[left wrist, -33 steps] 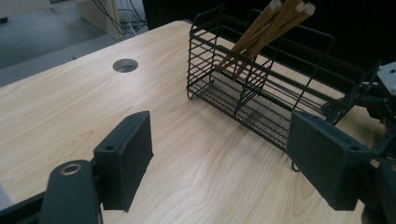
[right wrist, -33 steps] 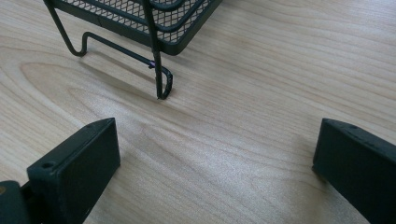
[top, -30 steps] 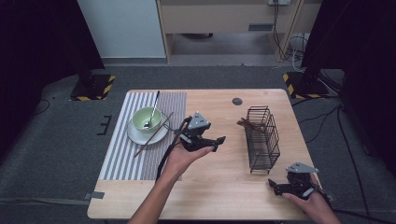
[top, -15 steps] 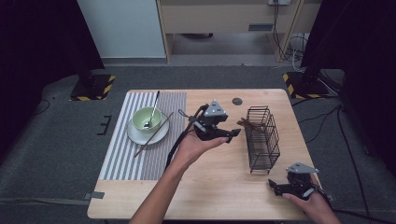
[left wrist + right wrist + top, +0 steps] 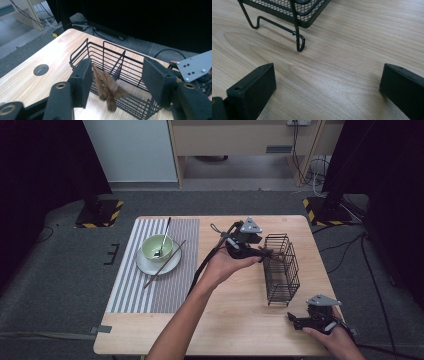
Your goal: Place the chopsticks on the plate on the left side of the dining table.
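Brown stick, blurred, sits between the jaws of your left gripper, against one pad and clear of the other; the jaws have just been closing but stand apart. It hangs over the near rim of the black wire basket. Your right gripper rests wide open on the table by the basket's foot
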Action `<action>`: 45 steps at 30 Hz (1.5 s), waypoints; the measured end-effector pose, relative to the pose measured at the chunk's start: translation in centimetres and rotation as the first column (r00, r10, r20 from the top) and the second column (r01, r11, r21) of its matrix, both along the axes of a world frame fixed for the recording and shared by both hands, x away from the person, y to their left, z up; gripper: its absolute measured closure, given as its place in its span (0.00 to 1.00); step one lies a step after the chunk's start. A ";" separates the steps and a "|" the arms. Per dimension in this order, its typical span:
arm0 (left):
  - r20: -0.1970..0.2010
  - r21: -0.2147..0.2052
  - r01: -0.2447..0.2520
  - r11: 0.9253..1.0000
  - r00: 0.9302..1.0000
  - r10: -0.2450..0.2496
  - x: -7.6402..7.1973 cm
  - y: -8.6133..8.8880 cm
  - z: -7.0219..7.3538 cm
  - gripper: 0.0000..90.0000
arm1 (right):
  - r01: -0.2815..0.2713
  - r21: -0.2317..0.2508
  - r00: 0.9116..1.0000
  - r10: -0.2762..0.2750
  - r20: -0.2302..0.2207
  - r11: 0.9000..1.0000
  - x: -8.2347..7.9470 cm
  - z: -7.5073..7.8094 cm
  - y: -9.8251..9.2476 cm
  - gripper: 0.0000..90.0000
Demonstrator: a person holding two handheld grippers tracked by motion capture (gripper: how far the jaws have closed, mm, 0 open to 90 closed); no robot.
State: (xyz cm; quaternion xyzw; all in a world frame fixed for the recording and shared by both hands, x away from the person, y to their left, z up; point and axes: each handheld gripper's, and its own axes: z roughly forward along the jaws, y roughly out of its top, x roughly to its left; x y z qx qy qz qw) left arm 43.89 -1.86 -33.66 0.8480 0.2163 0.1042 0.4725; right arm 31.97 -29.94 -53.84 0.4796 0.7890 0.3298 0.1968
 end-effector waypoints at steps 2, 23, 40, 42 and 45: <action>0.012 0.029 0.000 1.000 1.000 0.000 0.1 -0.5 -0.1 0.52 | 0.000 0.000 1.000 0.000 -0.001 1.000 0.0 0.0 0.0 0.01; -0.003 0.084 -0.021 0.996 1.000 0.021 0.6 0.0 -0.4 0.77 | -0.006 -0.004 1.000 0.006 0.000 1.000 0.0 0.0 0.0 0.01; 0.016 0.050 -0.021 0.999 1.000 0.020 0.7 0.3 0.1 0.93 | -0.006 -0.003 1.000 0.006 -0.001 1.000 0.0 0.0 0.0 0.01; 0.023 0.036 -0.028 0.999 0.999 0.027 0.6 0.7 0.3 0.93 | -0.006 -0.004 1.000 0.006 0.000 1.000 0.0 0.0 0.0 0.01; 0.028 -0.008 -0.051 0.999 0.998 0.051 0.5 1.4 0.5 0.93 | -0.007 -0.004 1.000 0.007 0.000 1.000 0.0 0.0 -0.1 0.01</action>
